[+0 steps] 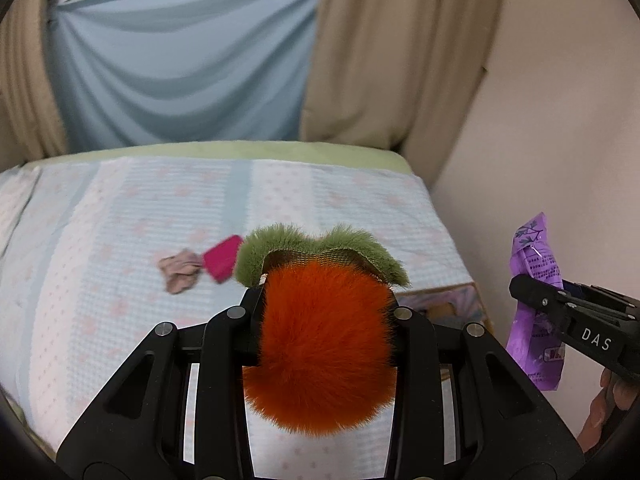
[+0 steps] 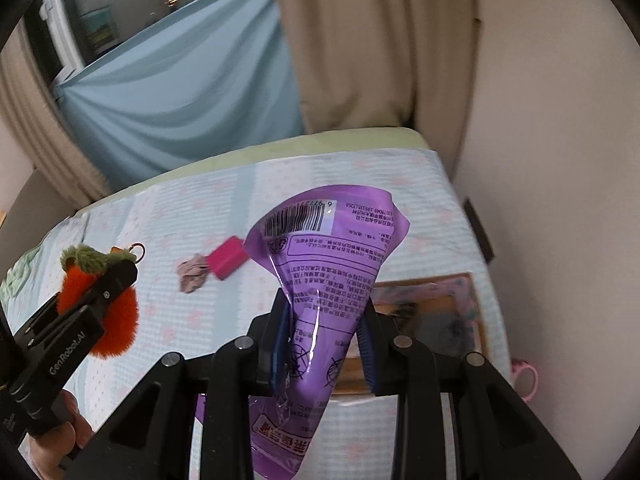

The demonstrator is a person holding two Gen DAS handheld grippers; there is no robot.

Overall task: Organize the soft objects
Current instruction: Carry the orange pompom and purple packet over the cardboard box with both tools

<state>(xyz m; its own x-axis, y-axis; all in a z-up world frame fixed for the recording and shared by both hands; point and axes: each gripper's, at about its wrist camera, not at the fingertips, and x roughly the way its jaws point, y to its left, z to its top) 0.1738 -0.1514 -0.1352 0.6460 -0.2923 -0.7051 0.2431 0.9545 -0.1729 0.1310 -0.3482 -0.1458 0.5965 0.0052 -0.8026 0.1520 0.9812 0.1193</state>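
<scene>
Purple plastic pouch with printed text and a barcode [image 2: 320,280] stands lengthwise in the right hand-held gripper [image 2: 324,344], its long axis running along the fingers: the barcode end flares out away from the camera, the other end hangs back between the black linkages. The blue pads [image 2: 280,340] pinch its waist so the film crumples into a funnel. Over on the other side, the left hand-held gripper [image 1: 326,312] is pressed together on a fluffy orange plush fruit with a green furry leaf top [image 1: 320,344] — leaves pointing forward, away from the camera, round orange body toward it. Both are held above the bed with a pale blue checked cover [image 1: 120,220]. Only the right wrist view shows the small ring at the plush's leaf end, the barcode face of the pouch, and the shallow cardboard box with a pink patterned rim [image 2: 436,312] lying on the bed beneath the pouch. Each view shows a crumpled dusty-pink cloth [image 1: 180,270] and a magenta rectangular block [image 1: 222,258] lying just beside each other on the cover.
</scene>
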